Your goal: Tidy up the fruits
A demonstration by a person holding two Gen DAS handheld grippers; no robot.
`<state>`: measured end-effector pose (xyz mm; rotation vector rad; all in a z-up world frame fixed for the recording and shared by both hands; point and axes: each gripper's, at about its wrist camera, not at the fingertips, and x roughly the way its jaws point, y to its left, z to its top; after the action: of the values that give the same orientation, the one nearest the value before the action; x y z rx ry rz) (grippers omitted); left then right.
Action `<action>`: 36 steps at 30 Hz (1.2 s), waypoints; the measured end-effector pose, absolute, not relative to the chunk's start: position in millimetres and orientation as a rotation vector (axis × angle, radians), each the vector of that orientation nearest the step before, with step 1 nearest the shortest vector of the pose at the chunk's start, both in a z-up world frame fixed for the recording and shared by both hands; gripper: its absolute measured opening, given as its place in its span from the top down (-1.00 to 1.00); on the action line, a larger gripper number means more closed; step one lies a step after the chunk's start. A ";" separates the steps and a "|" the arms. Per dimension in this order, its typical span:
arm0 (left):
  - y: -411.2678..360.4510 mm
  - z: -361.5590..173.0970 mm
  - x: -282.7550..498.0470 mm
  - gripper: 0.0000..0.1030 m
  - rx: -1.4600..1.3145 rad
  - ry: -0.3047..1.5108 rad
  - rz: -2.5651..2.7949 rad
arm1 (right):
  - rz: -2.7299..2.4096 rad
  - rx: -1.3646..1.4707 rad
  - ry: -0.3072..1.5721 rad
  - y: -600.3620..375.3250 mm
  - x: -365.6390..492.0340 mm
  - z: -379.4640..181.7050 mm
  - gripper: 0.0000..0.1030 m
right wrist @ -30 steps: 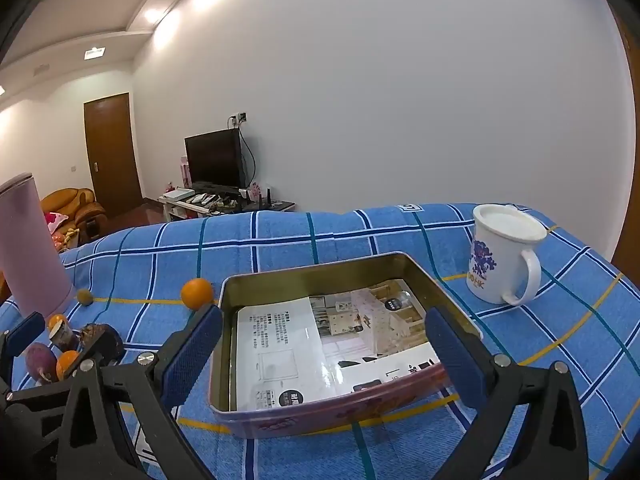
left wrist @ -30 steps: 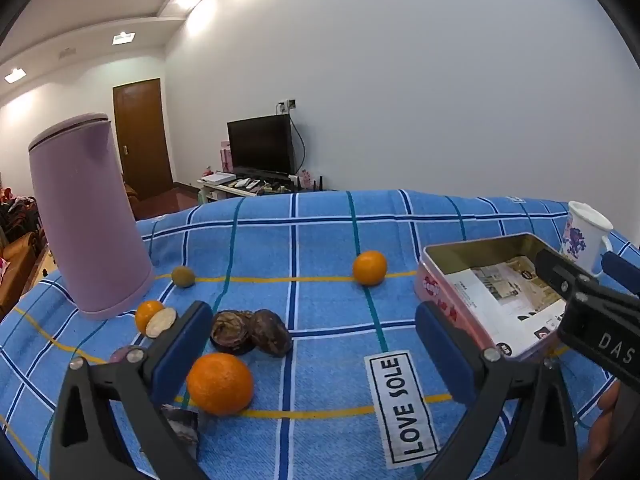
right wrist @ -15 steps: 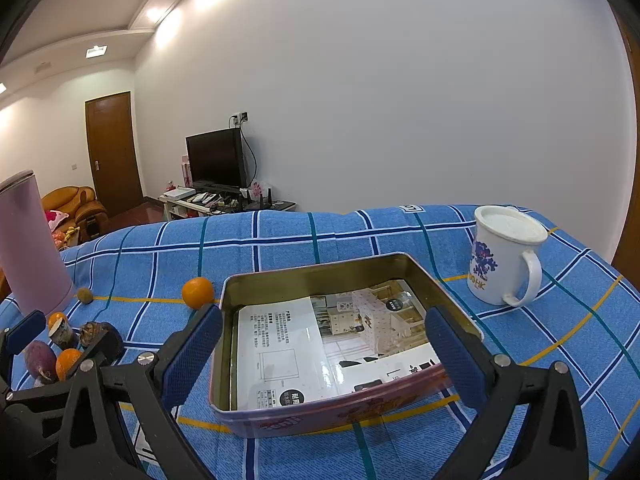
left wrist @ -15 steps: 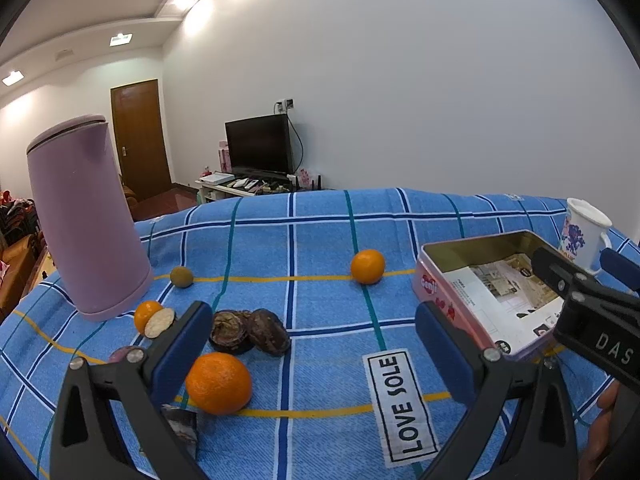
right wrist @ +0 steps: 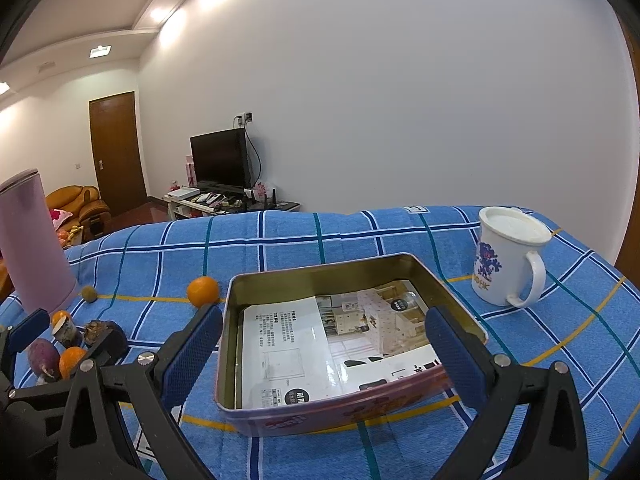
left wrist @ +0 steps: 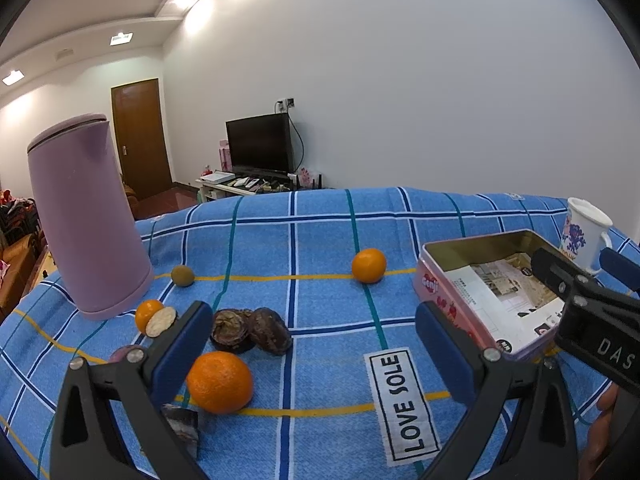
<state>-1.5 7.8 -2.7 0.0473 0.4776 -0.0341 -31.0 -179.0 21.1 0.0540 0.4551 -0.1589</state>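
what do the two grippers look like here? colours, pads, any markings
Both look alike: the left gripper and the right gripper each have black plastic triangular-frame arms, silver screws at the joints, and dark blue rectangular pads on the fingers. In the left wrist view the right gripper's black body carries white letters "DAS", cut off by the frame. No cables or sleeves show.

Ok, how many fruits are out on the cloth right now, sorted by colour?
Orange fruits: 3
Dark brown wrinkled fruits: 2
Olive-green fruit: 1
Purple fruit: 1
Pale cut piece, leaning on the smallest orange one: 1
Total: 8, with none in the tin yet.
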 end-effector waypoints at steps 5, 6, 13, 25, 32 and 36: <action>8.5 -2.9 -1.7 -1.00 0.048 0.476 -0.035 | -0.148 0.048 0.455 -176.9 -31.4 21.6 -0.98; 8.5 -2.9 -1.7 -1.00 0.049 0.476 -0.035 | -0.146 0.049 0.455 -177.0 -30.7 21.7 -0.98; 8.8 -3.1 -2.4 -1.00 0.050 0.474 -0.035 | -0.139 0.051 0.452 -176.7 -30.0 21.7 -0.98; 9.1 -2.7 -2.9 -1.00 0.049 0.473 -0.036 | -0.133 0.051 0.452 -176.2 -30.9 22.2 -0.98; 14.1 -2.6 -6.3 -1.00 0.050 0.471 -0.017 | -0.117 0.051 0.440 -174.9 -33.1 23.6 -0.98; 16.6 -2.8 -12.8 -1.00 0.054 0.471 0.007 | -0.098 0.055 0.431 -173.5 -35.7 25.0 -0.98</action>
<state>-12.8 16.6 -2.9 0.0539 0.4706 0.0073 -35.7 -173.5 25.0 0.0545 0.4313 -0.0976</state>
